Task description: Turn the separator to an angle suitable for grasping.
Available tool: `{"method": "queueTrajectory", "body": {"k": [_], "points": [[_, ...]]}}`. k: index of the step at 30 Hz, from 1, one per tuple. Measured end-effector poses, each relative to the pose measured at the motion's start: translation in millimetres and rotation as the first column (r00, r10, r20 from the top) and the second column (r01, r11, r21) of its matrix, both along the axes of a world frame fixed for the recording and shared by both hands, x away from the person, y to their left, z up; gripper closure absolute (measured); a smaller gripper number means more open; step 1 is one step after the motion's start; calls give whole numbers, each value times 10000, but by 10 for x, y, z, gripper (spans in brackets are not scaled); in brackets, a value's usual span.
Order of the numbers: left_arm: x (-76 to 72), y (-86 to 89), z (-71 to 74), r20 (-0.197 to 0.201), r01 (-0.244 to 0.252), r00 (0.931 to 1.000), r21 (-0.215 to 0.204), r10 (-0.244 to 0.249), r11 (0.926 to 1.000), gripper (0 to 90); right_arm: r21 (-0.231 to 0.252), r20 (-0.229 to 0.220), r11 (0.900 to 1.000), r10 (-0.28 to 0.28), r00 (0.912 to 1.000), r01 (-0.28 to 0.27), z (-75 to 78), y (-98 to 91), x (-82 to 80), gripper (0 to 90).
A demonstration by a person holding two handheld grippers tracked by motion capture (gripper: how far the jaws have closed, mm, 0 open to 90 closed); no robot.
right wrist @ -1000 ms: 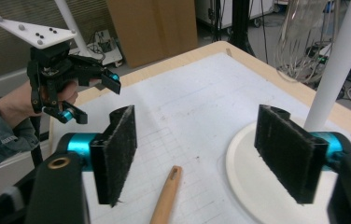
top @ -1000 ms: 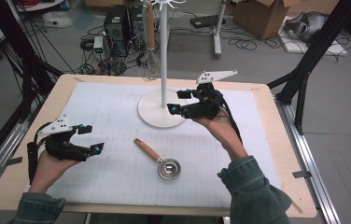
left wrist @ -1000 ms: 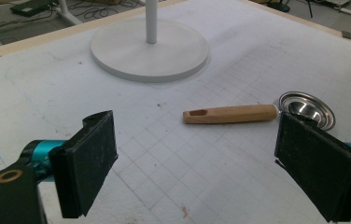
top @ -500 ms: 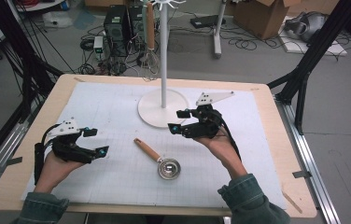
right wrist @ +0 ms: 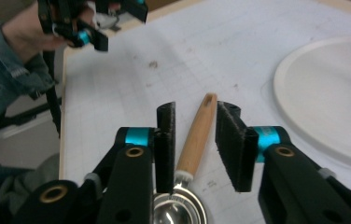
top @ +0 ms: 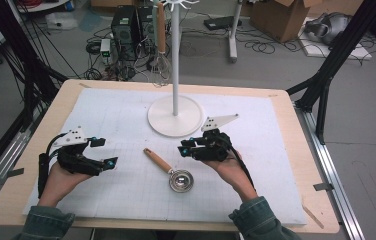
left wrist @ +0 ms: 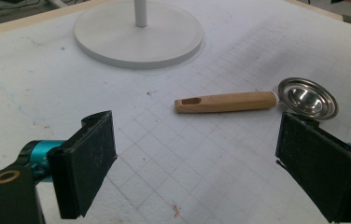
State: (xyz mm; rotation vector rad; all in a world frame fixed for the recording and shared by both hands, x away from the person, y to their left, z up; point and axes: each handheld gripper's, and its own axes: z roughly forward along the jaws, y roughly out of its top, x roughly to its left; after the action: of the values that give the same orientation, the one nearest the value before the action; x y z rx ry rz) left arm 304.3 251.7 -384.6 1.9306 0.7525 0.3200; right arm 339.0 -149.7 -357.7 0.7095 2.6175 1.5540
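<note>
A pale wooden tabletop [top: 36, 200] carries a white gridded mat [top: 116, 115] that covers nearly all of it, leaving a bare wood margin along every edge. On the mat toward the far edge, about midway between the left and right edges, stands a white round-based stand with a thin upright pole [top: 175, 116]. The left gripper [top: 98, 152] hangs near the left edge of the mat, its jaws spread wide with nothing between them; in the left gripper view only bare mat lies in the gap. The right gripper [top: 184, 147] sits just right of the tabletop's centre, near the stand's base, its jaws about half open and straddling the wooden handle without visibly touching it in the right gripper view. A small measuring spoon with a wooden handle and a round steel bowl [top: 168, 170] lies flat on the mat near the centre, closer to the near edge than the stand. Its long axis runs diagonally: the handle end points toward the far left corner, the bowl toward the near right corner. Open mat lies between the spoon and the left gripper, and wide bare mat reaches to the right edge.
</note>
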Motion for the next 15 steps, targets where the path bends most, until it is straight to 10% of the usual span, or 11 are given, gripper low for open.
{"method": "queueTrajectory", "body": {"k": [15], "points": [[1,16,9,68,-44,10000,-33,44,10000,125,-761,-603,9957,483,9970,-528,-290,292,-53,896]]}}
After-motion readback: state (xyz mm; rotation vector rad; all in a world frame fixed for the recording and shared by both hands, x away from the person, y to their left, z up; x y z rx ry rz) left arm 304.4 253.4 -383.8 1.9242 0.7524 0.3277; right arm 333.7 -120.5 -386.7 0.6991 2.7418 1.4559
